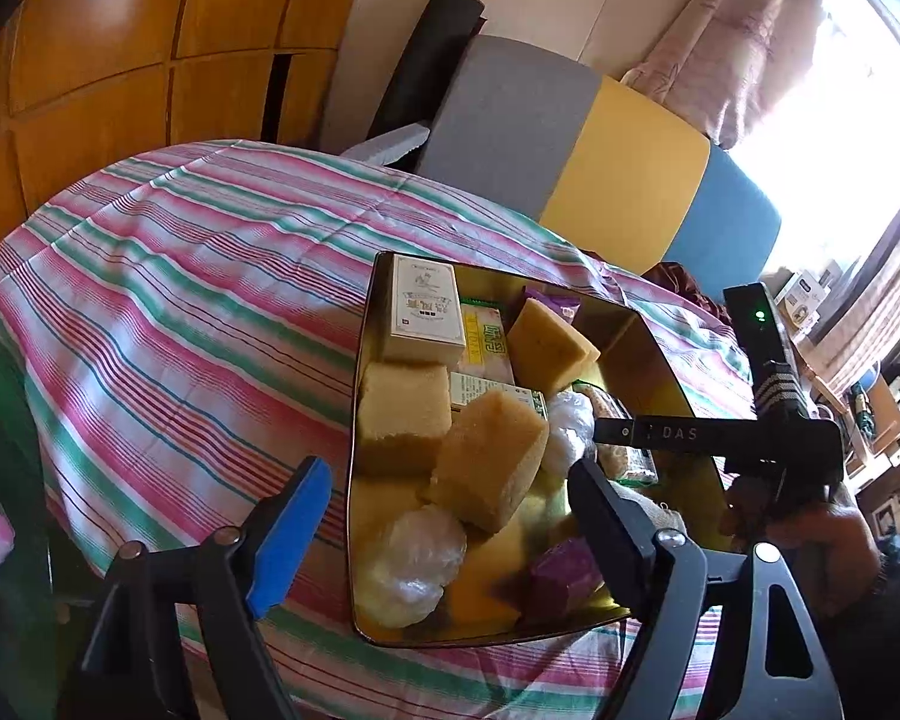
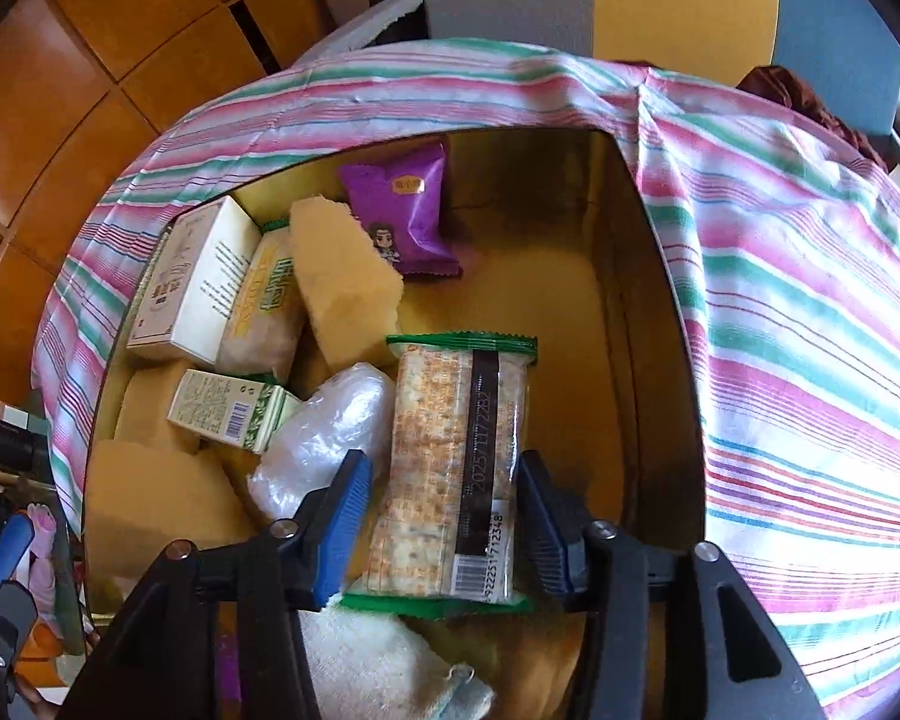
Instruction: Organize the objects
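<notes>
A gold box (image 2: 660,300) stands on the striped tablecloth and holds several items. Inside are yellow sponges (image 1: 489,462), a white carton (image 2: 198,282), a purple snack packet (image 2: 408,216), a clear plastic bag (image 2: 324,432) and a small green-and-white carton (image 2: 228,411). A green-edged cracker packet (image 2: 456,450) lies flat in the box between the fingers of my right gripper (image 2: 441,510). Its blue pads stand just off the packet's sides, so it is open. My left gripper (image 1: 450,534) hangs wide open over the near rim of the box (image 1: 354,420), holding nothing.
The striped cloth (image 1: 180,300) covers a round table. A grey, yellow and blue seat back (image 1: 624,168) stands behind it, with orange floor tiles (image 2: 90,60) to the left. A white towel (image 2: 378,666) lies under my right gripper. A hand (image 1: 822,534) shows at the right.
</notes>
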Available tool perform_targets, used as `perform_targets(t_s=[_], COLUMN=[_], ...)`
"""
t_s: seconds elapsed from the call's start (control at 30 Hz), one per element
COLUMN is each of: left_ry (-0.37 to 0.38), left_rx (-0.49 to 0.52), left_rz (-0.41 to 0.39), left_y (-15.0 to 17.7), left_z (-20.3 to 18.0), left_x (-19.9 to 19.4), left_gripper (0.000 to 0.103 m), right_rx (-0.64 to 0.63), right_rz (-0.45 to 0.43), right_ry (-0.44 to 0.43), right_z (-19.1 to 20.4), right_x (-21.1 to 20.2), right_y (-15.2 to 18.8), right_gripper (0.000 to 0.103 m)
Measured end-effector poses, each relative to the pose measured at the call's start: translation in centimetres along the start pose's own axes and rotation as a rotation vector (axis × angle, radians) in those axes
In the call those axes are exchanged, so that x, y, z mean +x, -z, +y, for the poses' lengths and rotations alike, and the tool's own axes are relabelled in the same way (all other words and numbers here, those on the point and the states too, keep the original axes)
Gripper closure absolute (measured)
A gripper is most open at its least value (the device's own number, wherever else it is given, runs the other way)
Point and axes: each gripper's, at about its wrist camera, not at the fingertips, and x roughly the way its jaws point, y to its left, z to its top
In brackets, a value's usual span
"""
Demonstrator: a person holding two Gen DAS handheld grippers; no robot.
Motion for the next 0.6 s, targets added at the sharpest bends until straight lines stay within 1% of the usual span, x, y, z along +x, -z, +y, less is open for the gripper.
perform_targets(t_s=[0.13, 0.17, 0.23, 0.37, 0.43, 0.57, 0.6], left_ry=[-0.019, -0.031, -0.058, -0.117, -0.142, -0.173, -0.181], left_rx=[0.006, 0.01, 0.02, 0.031, 0.037, 0.039, 0.039], left_rz=[-0.009, -0.012, -0.021, -0.047, -0.059, -0.085, -0.097], left_y=[0.0, 0.0, 0.1, 0.1, 0.2, 0.5, 0.6], left_z=[-0.1, -0.2, -0.4, -0.9, -1.2, -1.6, -1.8], left_x=[-0.2, -0.2, -0.3, -0.7, -0.9, -1.5, -1.8], left_gripper=[0.018, 0.017, 0.016, 0.011, 0.01, 0.0, 0.0], right_rx=[-0.001, -0.006, -0.02, -0.063, -0.076, -0.106, -0.109], right_rz=[-0.052, -0.067, -0.098, -0.164, -0.188, -0.255, -0.274], right_ry=[0.005, 0.011, 0.022, 0.072, 0.099, 0.174, 0.188], right_z=[-0.3, 0.7, 0.8, 1.9, 1.8, 2.4, 2.4], right_x=[-1.6, -1.2, -2.2, -3.6, -4.6, -6.0, -6.4], right_y=[0.5, 0.3, 0.9, 2.4, 3.7, 5.9, 6.5], right_gripper=[0.051, 0.051, 0.051, 0.05, 0.05, 0.05, 0.05])
